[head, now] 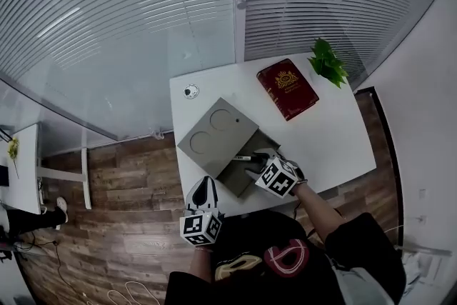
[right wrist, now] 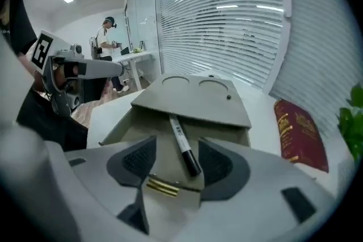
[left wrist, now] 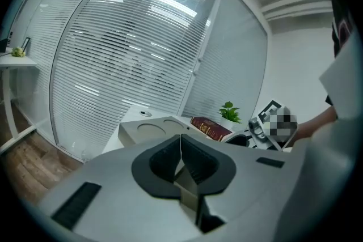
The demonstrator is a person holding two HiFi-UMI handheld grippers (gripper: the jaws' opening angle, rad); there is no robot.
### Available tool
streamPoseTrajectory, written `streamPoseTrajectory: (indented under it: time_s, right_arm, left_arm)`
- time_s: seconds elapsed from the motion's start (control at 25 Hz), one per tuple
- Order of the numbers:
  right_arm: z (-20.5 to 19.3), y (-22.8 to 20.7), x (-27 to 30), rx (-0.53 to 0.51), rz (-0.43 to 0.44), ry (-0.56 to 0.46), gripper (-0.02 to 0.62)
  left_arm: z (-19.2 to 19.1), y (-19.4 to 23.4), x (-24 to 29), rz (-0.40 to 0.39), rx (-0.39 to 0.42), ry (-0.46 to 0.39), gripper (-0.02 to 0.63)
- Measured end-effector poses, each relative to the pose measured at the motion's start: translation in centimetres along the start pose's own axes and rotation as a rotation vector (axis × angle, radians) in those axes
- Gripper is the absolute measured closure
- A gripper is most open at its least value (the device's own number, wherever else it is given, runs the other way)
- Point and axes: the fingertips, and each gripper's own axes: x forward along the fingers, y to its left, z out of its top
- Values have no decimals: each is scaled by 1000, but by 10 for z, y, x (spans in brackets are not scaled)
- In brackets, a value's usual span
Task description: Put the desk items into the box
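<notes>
Occupying most of the head view, a white desk (head: 335,146) was recorded before slatted glass walls.

- Grey box (head: 214,132): set on the desk's near-left part, its front compartment open toward the person.
- Red book (head: 287,89): laid flat, apart from the box, not yet stowed.
- Green plant (head: 327,62): placed just beyond the book, at the far corner.
- Right gripper (right wrist: 177,161): held over the open compartment, jaws spread wide, nothing clamped.
- Left gripper (left wrist: 181,161): held off the desk's near edge, jaws pressed together on nothing.
- Marker pen (right wrist: 182,141): laid inside the compartment between the right jaws, seemingly touched by neither pad.
- Small round item (head: 190,91): noted at the far-left corner.

Step judged: pen delivered into the box. Next move judged: the right gripper to be lifted clear and carried to the book, for which a wide grip would be needed.
</notes>
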Motion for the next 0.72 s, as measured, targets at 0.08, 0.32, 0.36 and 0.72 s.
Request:
streamPoseTrajectory:
  time_s: [0.08, 0.32, 0.36, 0.72]
  right_arm:
    - [-1, 0, -8, 61, -35, -44, 373]
    - [-18, -3, -30, 199, -167, -137, 373]
    - [-20, -3, -34, 223, -193, -154, 373]
    - [-46, 1, -71, 359, -384, -269, 374]
  left_arm:
    - [0, -7, 2, -30, 9, 8, 588]
    - [-5, -31, 5, -114, 31, 37, 588]
    - [-6, -35, 6, -127, 30, 40, 588]
    - [-12, -75, 7, -258, 68, 62, 588]
